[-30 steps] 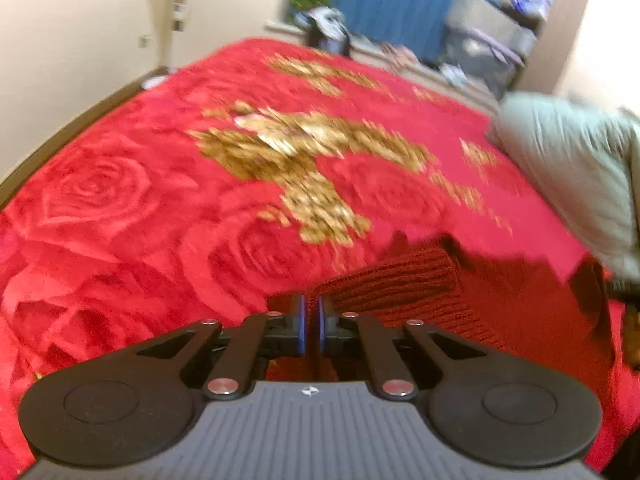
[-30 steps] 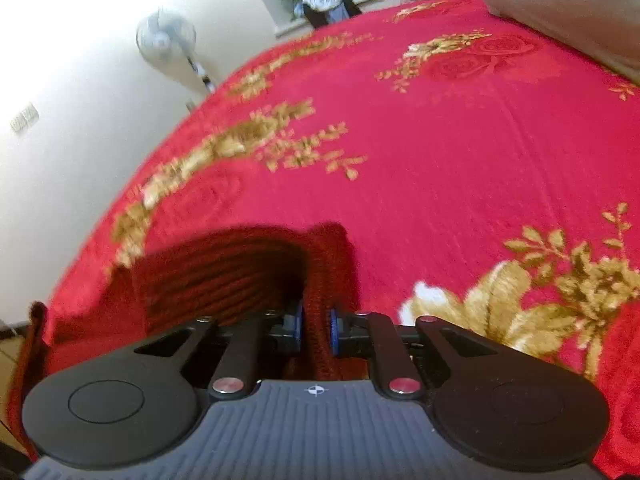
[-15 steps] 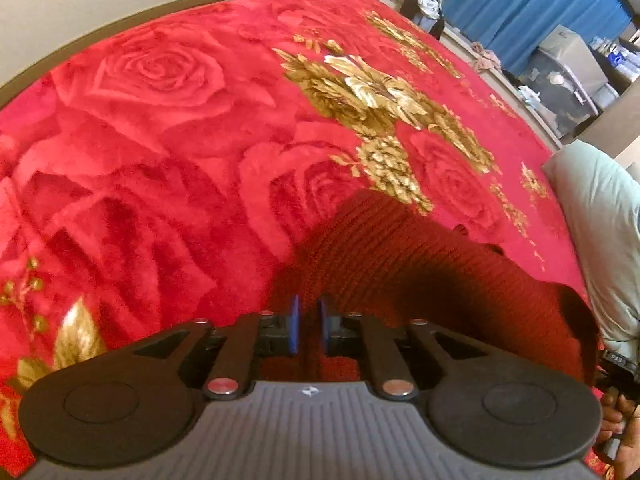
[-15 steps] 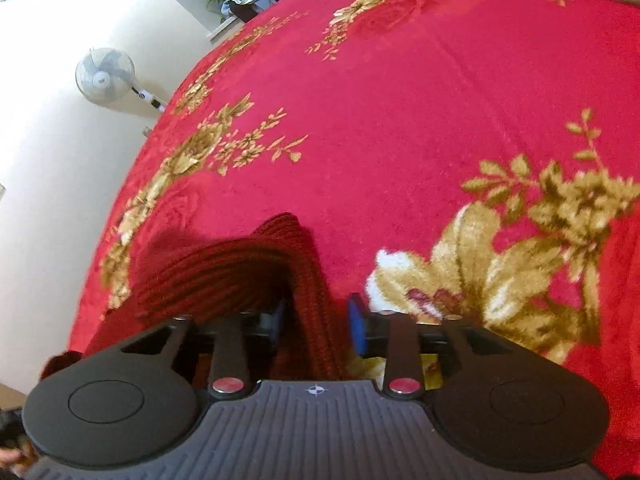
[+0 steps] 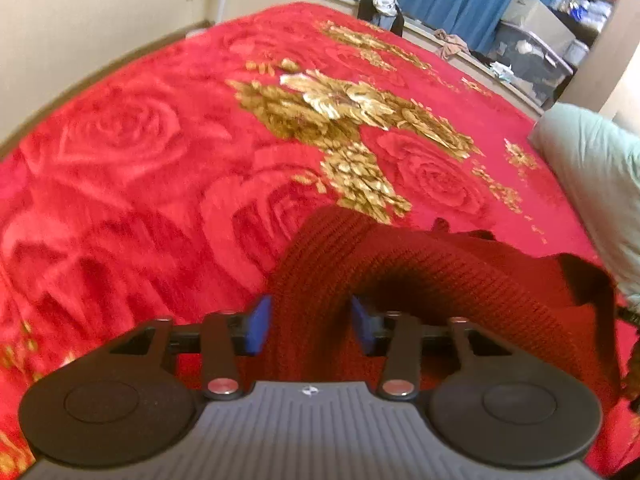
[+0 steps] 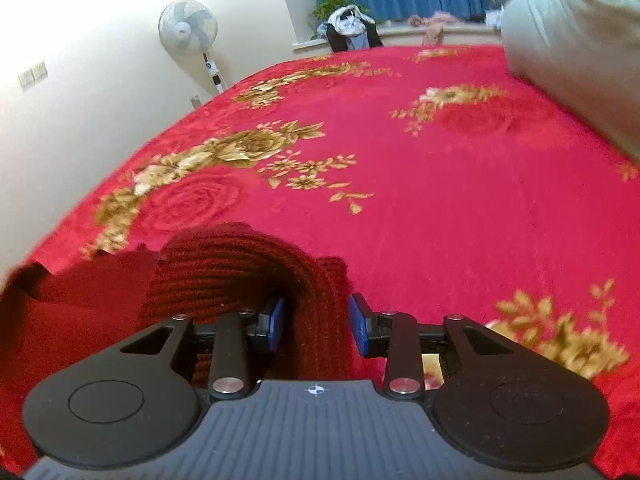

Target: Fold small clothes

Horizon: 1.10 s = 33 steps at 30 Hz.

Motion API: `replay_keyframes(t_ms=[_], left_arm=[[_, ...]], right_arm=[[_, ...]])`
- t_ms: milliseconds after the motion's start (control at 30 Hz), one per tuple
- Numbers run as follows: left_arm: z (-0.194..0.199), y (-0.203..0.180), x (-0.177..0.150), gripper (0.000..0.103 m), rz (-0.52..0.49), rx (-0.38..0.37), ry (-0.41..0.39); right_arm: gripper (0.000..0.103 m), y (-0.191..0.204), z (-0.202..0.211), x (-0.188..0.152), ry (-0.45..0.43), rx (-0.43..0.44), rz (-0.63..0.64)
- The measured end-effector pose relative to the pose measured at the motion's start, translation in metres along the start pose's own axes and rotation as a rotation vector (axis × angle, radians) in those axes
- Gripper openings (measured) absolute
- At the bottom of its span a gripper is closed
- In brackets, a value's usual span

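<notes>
While lying crosswise between both grippers, dark-red knit garment (image 5: pixel 420 276) released: left gripper (image 5: pixel 310 322) jaws opening, right gripper (image 6: pixel 316 322) jaws spread, pads off.

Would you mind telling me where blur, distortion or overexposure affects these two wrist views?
Left wrist view: the red blanket is smeared at lower left and fisheye-bowed; the dark red knit stays fairly sharp. Right wrist view: the wall is blown out and the grey-green pillow is soft.
</notes>
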<state>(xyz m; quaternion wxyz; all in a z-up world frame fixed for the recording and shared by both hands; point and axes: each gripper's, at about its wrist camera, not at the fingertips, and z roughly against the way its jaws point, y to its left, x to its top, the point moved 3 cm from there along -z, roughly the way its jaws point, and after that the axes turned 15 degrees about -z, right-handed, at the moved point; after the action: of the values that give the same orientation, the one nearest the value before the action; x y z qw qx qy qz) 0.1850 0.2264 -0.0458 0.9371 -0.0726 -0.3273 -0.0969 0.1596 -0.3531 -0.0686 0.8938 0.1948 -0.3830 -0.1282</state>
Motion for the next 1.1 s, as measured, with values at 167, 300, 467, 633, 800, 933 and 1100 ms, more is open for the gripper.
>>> replay_keyframes(t_ms=[167,300,467,633,800,933,1100], left_arm=[[0.011,0.001,0.007,0.005,-0.062,0.059,-0.071],[0.030,0.034,0.010,0.000,0.067,0.172,-0.163],[0.006,0.043,-0.004,0.009,0.225,-0.077,-0.008],[0.005,0.032,0.000,0.040,0.141,-0.032,-0.005],[0.010,0.037,0.005,0.057,0.173,-0.036,-0.055],[0.009,0.033,0.011,0.057,0.171,-0.104,-0.079],[-0.001,0.008,0.018,0.055,0.023,-0.091,-0.063]], right_arm=[[0.014,0.003,0.000,0.003,-0.037,0.011,0.005],[0.012,-0.014,-0.002,0.013,-0.014,0.047,-0.195],[0.013,-0.042,-0.023,0.003,0.093,-0.044,-0.391],[0.028,-0.024,-0.017,0.007,0.041,-0.036,-0.275],[0.030,-0.024,-0.016,0.013,0.010,-0.009,-0.274],[0.030,-0.027,-0.016,0.016,0.003,0.021,-0.285],[0.032,-0.013,-0.022,0.016,0.012,0.056,-0.211]])
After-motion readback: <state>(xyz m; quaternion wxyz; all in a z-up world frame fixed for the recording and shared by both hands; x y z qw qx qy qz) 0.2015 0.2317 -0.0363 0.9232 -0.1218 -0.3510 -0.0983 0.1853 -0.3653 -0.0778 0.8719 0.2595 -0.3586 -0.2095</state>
